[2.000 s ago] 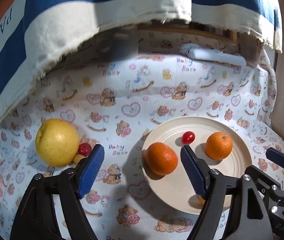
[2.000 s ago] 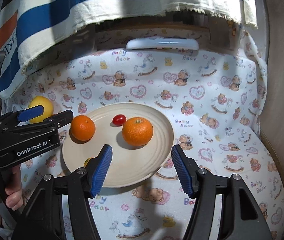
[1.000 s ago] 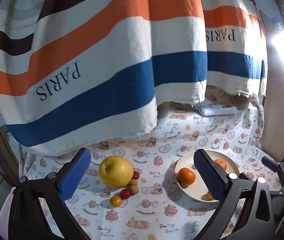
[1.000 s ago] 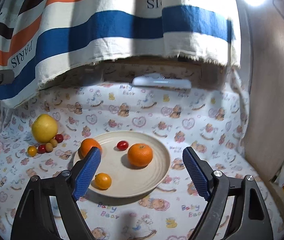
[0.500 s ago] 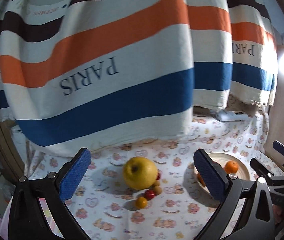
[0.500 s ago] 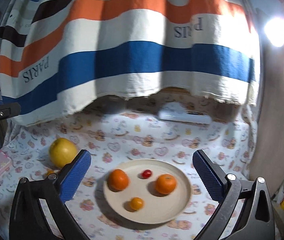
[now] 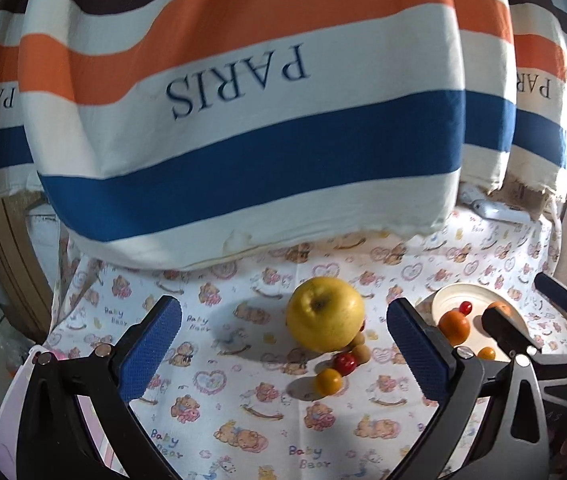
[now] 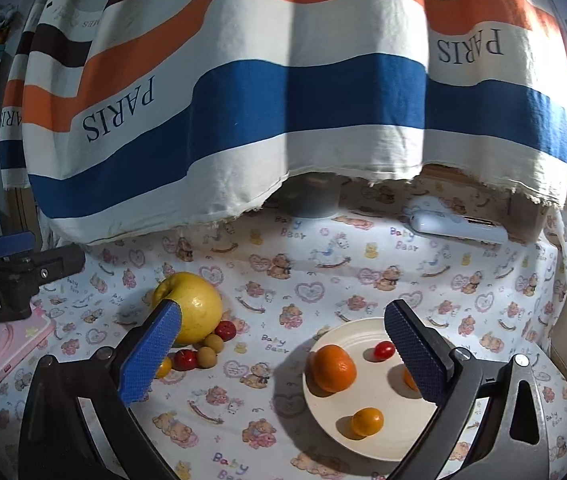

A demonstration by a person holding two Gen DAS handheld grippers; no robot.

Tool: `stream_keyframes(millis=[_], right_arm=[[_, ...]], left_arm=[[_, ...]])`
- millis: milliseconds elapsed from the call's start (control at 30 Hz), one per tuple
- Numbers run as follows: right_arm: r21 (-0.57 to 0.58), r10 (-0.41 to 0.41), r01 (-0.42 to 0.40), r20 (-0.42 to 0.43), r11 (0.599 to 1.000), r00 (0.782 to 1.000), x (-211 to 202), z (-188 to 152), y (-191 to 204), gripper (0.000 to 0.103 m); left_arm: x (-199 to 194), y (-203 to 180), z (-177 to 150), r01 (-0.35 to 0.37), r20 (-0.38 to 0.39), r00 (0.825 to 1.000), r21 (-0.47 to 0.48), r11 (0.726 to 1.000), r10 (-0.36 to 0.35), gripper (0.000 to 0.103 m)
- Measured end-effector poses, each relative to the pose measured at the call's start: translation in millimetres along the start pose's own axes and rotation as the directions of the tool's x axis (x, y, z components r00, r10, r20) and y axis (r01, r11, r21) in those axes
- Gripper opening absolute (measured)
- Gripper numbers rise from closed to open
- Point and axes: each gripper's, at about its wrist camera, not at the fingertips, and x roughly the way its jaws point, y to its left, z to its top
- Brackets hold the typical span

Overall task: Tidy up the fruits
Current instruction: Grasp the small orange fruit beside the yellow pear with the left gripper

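Both claws empty, fruit half sorted.
Left claw (image 7: 283, 350) and right claw (image 8: 281, 354) gape wide, holding nothing; plate (image 8: 399, 446) carries oranges and tomato, while yellow apple (image 7: 325, 314) and small fruits wait on the tabletop (image 7: 243, 420), likely next.

Apple (image 8: 189, 306) lies left of plate (image 8: 347, 328) holding oranges (image 8: 332, 368).

Bare cloth (image 8: 283, 376) lies open at frame centre between the yellow apple (image 8: 193, 312) cluster and plate (image 8: 367, 446); the striped curtain (image 8: 283, 92) blocks above.
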Motion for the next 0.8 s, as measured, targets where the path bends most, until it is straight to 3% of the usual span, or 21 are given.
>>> stream_keyframes(millis=[133,200,300,600,800], right_arm=[[0.008,0.013,-0.013,-0.011,1.000,1.000,12.0,-1.4,2.1,0.102],[0.015,0.016,-0.016,-0.016,1.000,1.000,17.3,-2.2,1.3,0.102],[0.029,0.023,-0.023,-0.024,0.999,0.999,24.1,-4.8,-0.3,0.102],[0.111,0.036,-0.027,-0.072,0.993,0.997,45.2,-16.6,-15.1,0.102],[0.149,0.036,-0.022,-0.097,0.989,0.995,54.9,-18.9,-24.3,0.102]], left_arm=[[15.6,4.6,-9.6,0.003,-0.039,0.999,0.001,1.000,-0.003,0.100],[23.1,2.2,-13.9,0.029,-0.062,0.998,0.020,0.999,-0.027,0.086],[35.7,-3.4,-21.0,0.075,-0.105,0.992,0.027,0.997,-0.072,0.075],[74.9,-18.2,-45.0,0.196,-0.276,0.942,-0.015,0.981,-0.192,0.040],[88.4,-22.1,-55.6,0.218,-0.334,0.917,-0.034,0.975,-0.217,0.038]])
